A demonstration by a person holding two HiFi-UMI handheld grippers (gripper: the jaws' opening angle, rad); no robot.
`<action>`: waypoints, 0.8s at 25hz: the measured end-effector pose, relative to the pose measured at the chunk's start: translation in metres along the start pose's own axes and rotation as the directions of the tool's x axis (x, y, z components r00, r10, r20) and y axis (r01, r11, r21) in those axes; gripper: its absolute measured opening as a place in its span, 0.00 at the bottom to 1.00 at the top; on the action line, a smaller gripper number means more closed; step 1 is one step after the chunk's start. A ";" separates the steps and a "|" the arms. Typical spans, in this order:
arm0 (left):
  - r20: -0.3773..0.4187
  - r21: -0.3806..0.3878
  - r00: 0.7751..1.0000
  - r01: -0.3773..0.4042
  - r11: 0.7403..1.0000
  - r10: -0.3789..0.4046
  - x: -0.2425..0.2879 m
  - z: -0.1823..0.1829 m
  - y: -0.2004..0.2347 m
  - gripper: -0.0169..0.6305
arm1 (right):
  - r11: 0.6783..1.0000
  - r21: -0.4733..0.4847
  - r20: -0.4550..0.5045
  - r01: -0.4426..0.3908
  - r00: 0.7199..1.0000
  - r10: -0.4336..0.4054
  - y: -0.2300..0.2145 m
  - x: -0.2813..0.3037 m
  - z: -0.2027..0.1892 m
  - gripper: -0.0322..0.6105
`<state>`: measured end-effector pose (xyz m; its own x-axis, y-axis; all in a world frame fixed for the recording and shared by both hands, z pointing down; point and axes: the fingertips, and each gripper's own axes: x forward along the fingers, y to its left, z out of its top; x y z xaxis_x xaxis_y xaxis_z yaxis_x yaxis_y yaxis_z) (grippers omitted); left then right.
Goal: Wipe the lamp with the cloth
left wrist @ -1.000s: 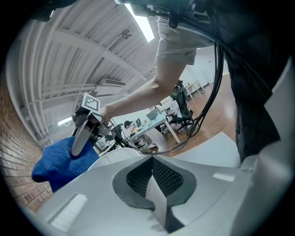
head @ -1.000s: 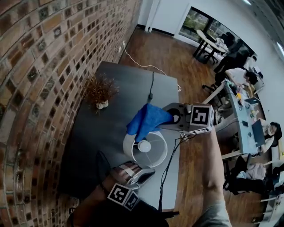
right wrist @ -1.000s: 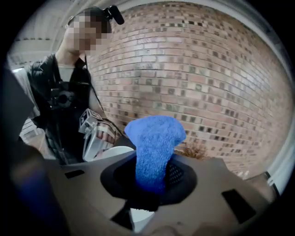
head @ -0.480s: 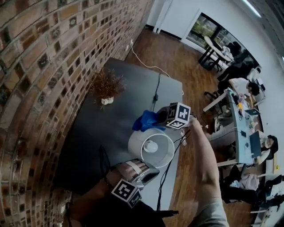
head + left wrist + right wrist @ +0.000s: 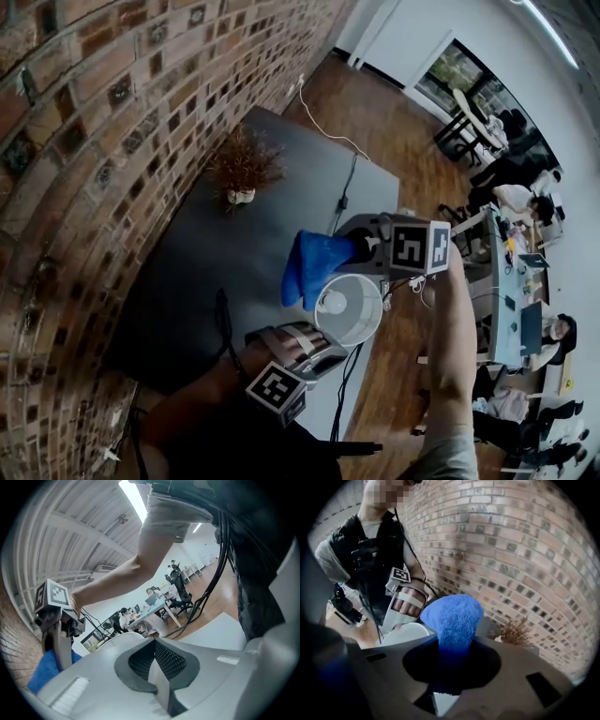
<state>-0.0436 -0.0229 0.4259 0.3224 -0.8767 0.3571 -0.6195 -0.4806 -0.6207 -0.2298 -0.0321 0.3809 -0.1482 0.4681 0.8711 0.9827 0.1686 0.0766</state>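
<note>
A lamp with a white round shade [image 5: 361, 323] and a bare bulb [image 5: 330, 302] stands near the dark table's right edge. A blue cloth [image 5: 312, 265] hangs over the shade's far-left rim, and my right gripper [image 5: 354, 251] is shut on it. The right gripper view has the cloth [image 5: 453, 616] bulging out of the right gripper [image 5: 447, 667], above the shade [image 5: 405, 632]. My left gripper [image 5: 319, 359] is shut at the shade's near side; whether it pinches anything I cannot tell. In the left gripper view, the left gripper [image 5: 157, 667] points past the shade [image 5: 123, 639] toward the cloth [image 5: 44, 670].
A dried plant in a small pot [image 5: 242, 173] stands by the brick wall [image 5: 112, 122]. A black cable [image 5: 341, 199] runs over the table [image 5: 206, 253] behind the lamp; another cable [image 5: 223, 323] lies at the left. People sit at desks [image 5: 511, 281] to the right.
My right gripper swung the cloth off the shade's top to its far side, then back over the far-left rim. The left gripper stayed by the shade.
</note>
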 end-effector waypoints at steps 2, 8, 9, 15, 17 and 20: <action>-0.001 0.006 1.000 0.006 1.000 -0.006 0.001 -0.001 -0.003 0.03 | 0.996 0.038 -0.081 -0.083 0.993 0.085 0.005 0.024 -0.024 0.19; 0.026 0.005 1.000 0.015 1.000 -0.015 0.005 0.003 -0.011 0.03 | 0.969 0.243 -0.251 -0.049 0.962 0.112 -0.024 0.091 -0.119 0.19; 0.030 0.003 0.999 0.011 1.000 -0.011 0.006 0.004 -0.009 0.03 | 0.966 0.259 -0.304 -0.006 0.949 0.087 -0.030 0.098 -0.136 0.19; 0.051 -0.018 0.998 -0.024 1.000 0.025 0.006 0.004 0.009 0.04 | 0.974 0.157 -0.261 0.164 0.958 -0.120 -0.054 0.061 -0.104 0.19; 0.053 -0.020 0.998 -0.036 0.999 0.037 0.007 0.003 0.015 0.04 | 0.991 0.060 -0.141 0.117 0.984 -0.107 -0.041 0.035 -0.032 0.19; 0.051 -0.007 0.998 -0.046 0.999 0.047 0.011 0.001 0.021 0.03 | 0.998 -0.069 -0.129 0.003 0.992 -0.012 -0.008 0.025 0.024 0.19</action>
<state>-0.0521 -0.0424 0.4156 0.3294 -0.8981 0.2915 -0.6384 -0.4393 -0.6320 -0.2444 -0.0009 0.3904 -0.1443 0.3505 0.9254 0.9876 0.1100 0.1124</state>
